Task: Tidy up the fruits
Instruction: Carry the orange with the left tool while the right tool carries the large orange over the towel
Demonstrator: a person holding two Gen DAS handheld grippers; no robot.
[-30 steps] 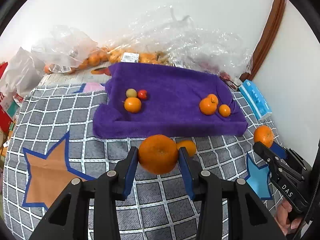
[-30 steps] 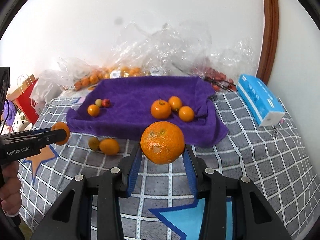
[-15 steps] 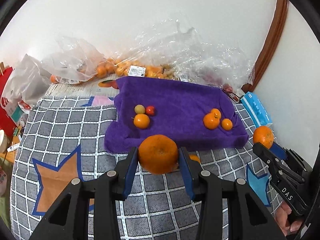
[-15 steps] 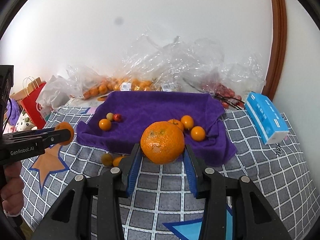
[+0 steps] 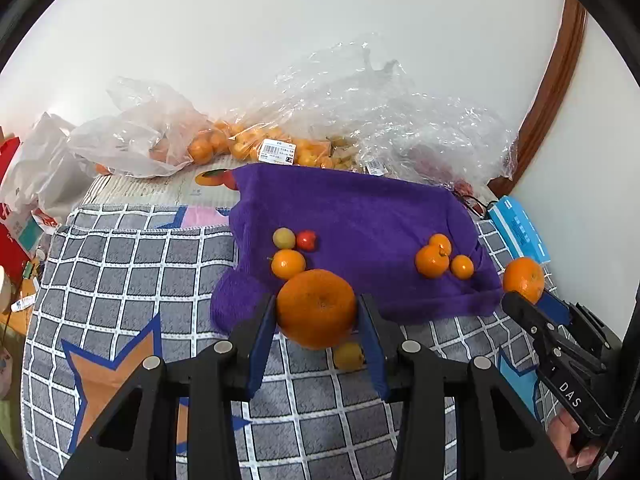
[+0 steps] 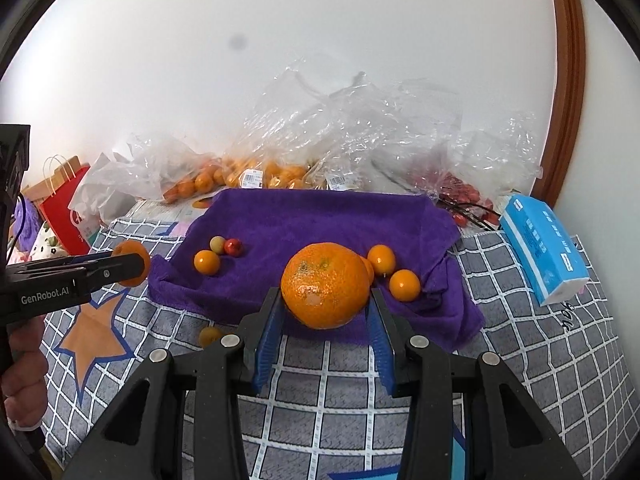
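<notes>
Holding one orange apiece: the left gripper [image 5: 318, 316] pinches a large orange [image 5: 316, 307] across its widest part at lower centre of the left wrist view, and the right gripper [image 6: 326, 300] pinches a second large orange [image 6: 325, 285] the same way at centre of the right wrist view. Both fruits hang in front of the near edge of the purple towel [image 5: 360, 208].

Handling, as judged: round, firm, moderately heavy for the blue pads; the pebbled peel gives some friction, but a sphere can roll out if squeezed off-centre. A hold across the middle, as now, suits best. Hard pressure would likely bruise the fruit, and it may roll once set on the soft towel.

On the towel, left group: a small orange [image 5: 287, 263], a yellowish fruit [image 5: 284, 237] and a red fruit [image 5: 306, 239], close together. Right group: three small oranges [image 5: 432, 261], touching or nearly so.

On the checked cloth [image 5: 120, 264]: a small yellow fruit [image 5: 349, 355], partly hidden behind the left gripper's right finger.

Hard to make out:
- underside of each held orange, and the exact pad contact;
- one towel orange, mostly covered by the held fruit in the right wrist view;
- contents of the plastic bags [image 5: 360, 120] along the wall, blurred by glare;
- whether more fruit lies below the grippers, out of frame.
</notes>
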